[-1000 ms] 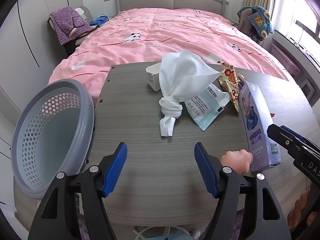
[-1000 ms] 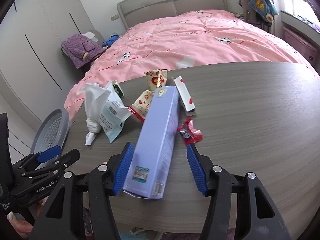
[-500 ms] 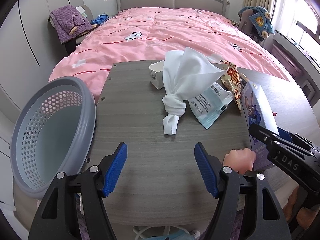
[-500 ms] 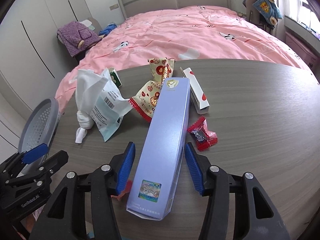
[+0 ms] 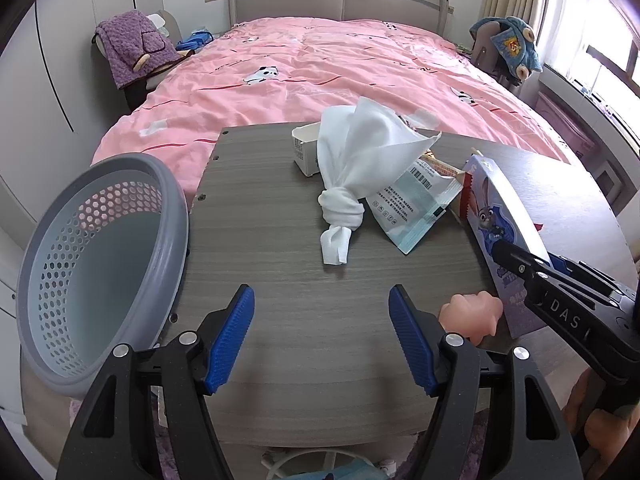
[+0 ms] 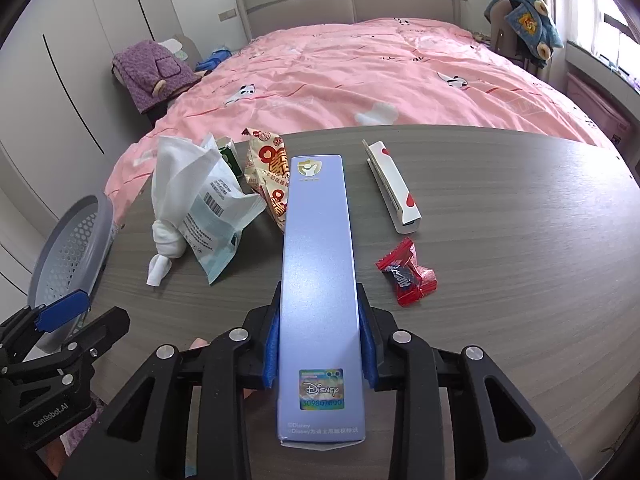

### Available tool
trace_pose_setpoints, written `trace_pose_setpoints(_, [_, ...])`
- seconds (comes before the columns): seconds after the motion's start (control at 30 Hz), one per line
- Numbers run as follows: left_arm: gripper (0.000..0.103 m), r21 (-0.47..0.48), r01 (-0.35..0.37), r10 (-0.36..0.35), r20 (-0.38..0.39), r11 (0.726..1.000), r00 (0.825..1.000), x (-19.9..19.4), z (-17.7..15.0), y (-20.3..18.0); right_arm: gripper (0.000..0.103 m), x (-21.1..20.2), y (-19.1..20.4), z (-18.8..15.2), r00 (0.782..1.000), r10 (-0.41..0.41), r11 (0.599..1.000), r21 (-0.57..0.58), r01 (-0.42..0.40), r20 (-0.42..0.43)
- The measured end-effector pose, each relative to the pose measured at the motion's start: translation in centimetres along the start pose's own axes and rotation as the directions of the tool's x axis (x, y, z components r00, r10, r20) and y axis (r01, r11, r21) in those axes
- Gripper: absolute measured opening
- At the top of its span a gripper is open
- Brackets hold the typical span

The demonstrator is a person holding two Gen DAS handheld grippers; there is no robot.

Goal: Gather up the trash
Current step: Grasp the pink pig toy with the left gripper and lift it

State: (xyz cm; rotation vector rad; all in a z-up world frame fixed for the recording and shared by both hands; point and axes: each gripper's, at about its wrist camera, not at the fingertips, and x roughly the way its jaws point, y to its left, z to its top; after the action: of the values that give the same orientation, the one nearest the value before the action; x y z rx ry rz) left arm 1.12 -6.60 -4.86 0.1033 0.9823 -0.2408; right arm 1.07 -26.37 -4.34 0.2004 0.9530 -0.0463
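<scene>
The right gripper [image 6: 320,344], its 2 jaws having just closed, clamps the near end of the long purple box [image 6: 318,264], whose axis runs straight ahead on the table [image 6: 520,240], while the left gripper [image 5: 322,336] hangs open beside the grey basket [image 5: 92,264] at far left.

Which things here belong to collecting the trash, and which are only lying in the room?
For the job:
- purple box, gripped by right gripper
- knotted white tissue
- teal packet
- snack wrapper
- red candy wrapper
- white carton
- grey basket
- left gripper, open

Just lying about:
- pink bed
- purple garment
- blue plush
</scene>
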Motion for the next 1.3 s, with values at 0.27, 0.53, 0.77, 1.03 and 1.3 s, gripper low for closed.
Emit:
trace_pose_setpoints(0.27, [0.067, 0.031, 0.059, -0.058, -0.006, 0.998, 0.998, -0.4, -0.2, -1.7, 0.031, -3.3, -0.9, -0.1, 0.998, 0.011, 1.0, 0.008, -0.011, 0.067])
trace_pose_setpoints(0.53, [0.067, 0.097, 0.085, -0.082, -0.032, 0.992, 0.996, -0.1, -0.8, -5.0, 0.031, -5.8, -3.9, -1.3, 0.995, -0.007, 0.998, 0.06, 0.0, 0.103])
trace_pose_setpoints(0.77, [0.067, 0.149, 0.142, -0.131, -0.083, 0.979, 0.988, 0.4, -1.7, -8.3, 0.031, -7.4, -7.1, -2.9, 0.991, -0.015, 0.992, 0.124, -0.002, 0.13])
trace_pose_setpoints(1.03, [0.067, 0.171, 0.12, -0.103, -0.102, 0.978, 0.989, 2.1, -1.8, -10.1, 0.031, -7.8, -8.9, -4.4, 0.992, -0.006, 0.986, 0.167, -0.015, 0.13])
trace_pose_setpoints(1.3, [0.052, 0.169, 0.12, -0.101, -0.114, 0.978, 0.988, 2.9, -1.8, -10.4, 0.031, -7.9, -10.0, -4.7, 0.991, -0.011, 0.982, 0.189, -0.014, 0.13])
